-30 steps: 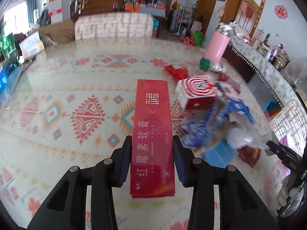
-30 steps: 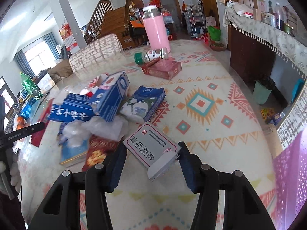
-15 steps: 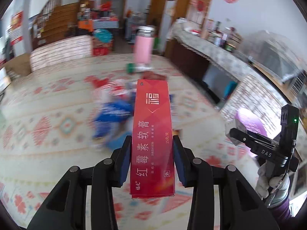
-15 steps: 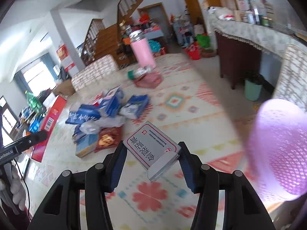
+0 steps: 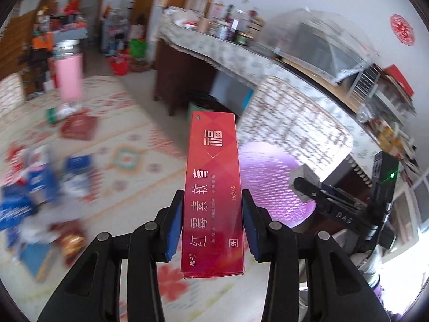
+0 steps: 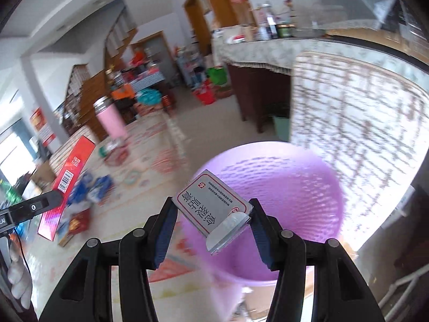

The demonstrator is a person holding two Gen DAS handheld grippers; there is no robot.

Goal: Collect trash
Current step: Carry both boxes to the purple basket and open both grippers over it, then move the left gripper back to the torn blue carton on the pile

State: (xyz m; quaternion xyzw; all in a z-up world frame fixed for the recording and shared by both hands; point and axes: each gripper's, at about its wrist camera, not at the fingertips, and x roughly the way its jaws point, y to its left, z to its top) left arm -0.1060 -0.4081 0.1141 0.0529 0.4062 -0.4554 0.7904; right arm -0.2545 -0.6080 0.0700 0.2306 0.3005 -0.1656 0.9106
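Note:
My left gripper (image 5: 213, 225) is shut on a long red box (image 5: 213, 187) with white Chinese print, held in the air above the table edge. The box also shows in the right wrist view (image 6: 67, 185). My right gripper (image 6: 211, 230) is shut on a small grey-white box (image 6: 211, 206) with an open flap, held over the mouth of a purple bin (image 6: 295, 201). The bin shows in the left wrist view (image 5: 270, 182), beyond the red box. The right gripper (image 5: 316, 190) is seen there at the right.
A blurred pile of blue and red packets (image 5: 40, 187) lies on the patterned table (image 5: 128, 145) at left. A pink bottle (image 5: 68, 77) stands farther back. A patterned chair back (image 5: 292, 126) stands behind the bin. A cluttered counter (image 5: 236, 51) runs beyond.
Both grippers have swung right, away from the trash pile, with their boxes. The right gripper now sits over the purple bin, which fills more of both views.

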